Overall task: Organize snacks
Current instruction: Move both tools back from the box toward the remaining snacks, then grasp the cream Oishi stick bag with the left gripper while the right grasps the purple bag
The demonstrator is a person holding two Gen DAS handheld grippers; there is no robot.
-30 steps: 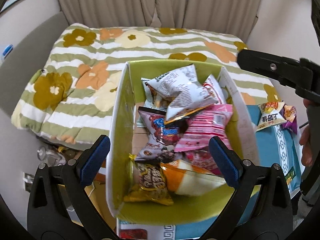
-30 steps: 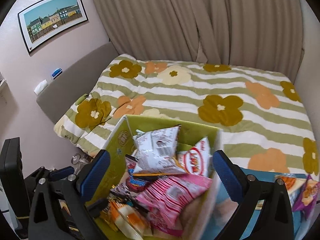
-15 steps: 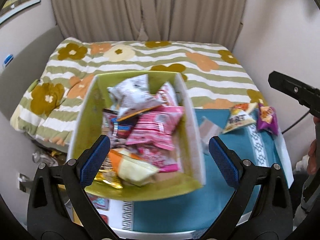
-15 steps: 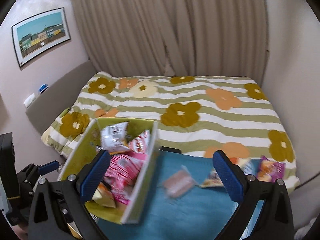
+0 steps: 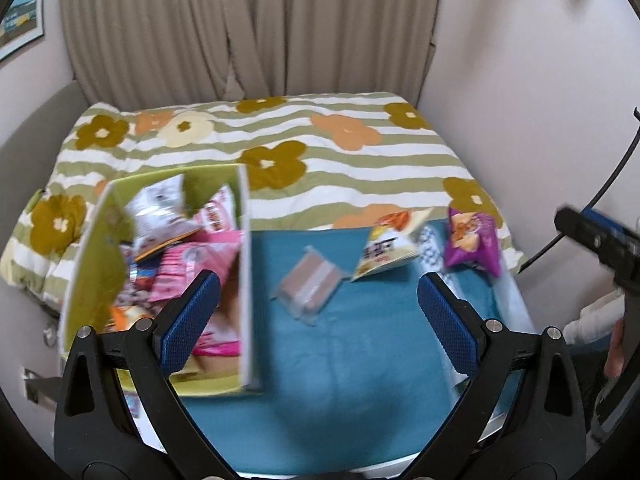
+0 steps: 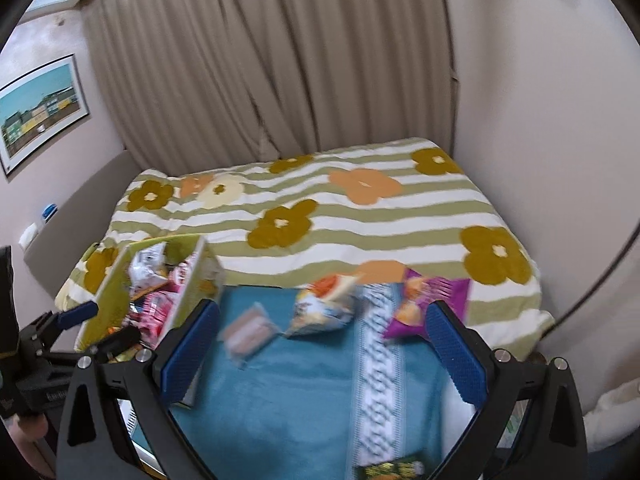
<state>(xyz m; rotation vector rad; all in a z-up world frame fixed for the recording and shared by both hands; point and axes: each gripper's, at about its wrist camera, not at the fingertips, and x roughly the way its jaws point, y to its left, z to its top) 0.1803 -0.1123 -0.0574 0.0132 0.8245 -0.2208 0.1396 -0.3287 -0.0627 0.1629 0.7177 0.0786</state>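
Note:
A green box (image 5: 92, 264) full of snack bags sits at the left of the blue cloth (image 5: 352, 360); it also shows in the right wrist view (image 6: 116, 276). Three loose snacks lie on the cloth: a clear-wrapped brown bar (image 5: 310, 284) (image 6: 248, 330), a white and orange bag (image 5: 390, 246) (image 6: 326, 306) and a purple bag (image 5: 474, 240) (image 6: 430, 300). My left gripper (image 5: 318, 316) is open and empty, above the cloth near the bar. My right gripper (image 6: 322, 350) is open and empty, above the cloth in front of the loose bags.
A bed with a striped flower quilt (image 5: 280, 152) lies just beyond the cloth. Curtains (image 6: 260, 60) hang behind it. A wall (image 5: 540, 80) is close on the right. A green packet (image 6: 390, 470) lies at the cloth's near edge.
Both grippers have swung right, away from over the green box, toward the loose snacks on the blue cloth. Both stayed open and empty.

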